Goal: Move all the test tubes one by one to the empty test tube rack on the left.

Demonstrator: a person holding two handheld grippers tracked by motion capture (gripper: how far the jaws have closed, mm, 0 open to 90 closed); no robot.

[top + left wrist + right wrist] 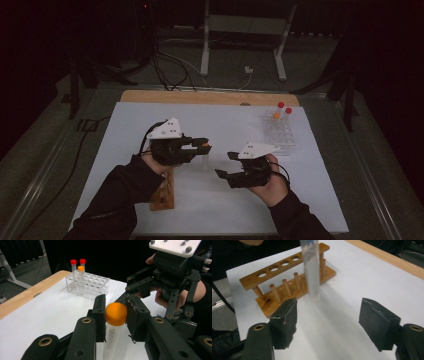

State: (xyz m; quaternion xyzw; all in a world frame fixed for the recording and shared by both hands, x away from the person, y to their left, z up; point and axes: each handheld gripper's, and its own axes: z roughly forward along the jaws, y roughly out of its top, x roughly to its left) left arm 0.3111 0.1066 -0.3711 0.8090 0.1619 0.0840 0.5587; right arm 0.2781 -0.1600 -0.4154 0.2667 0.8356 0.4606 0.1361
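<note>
We see the left gripper (115, 315) clamped on an orange-capped tube (115, 314) (cap between its pads), while the right gripper (332, 322), jaws wide apart, faces it beside the wooden rack (287, 277).

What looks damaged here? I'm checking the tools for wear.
The left gripper is shut on the orange-capped tube; its right pad has a ragged, torn edge. Nothing is spilled.
</note>
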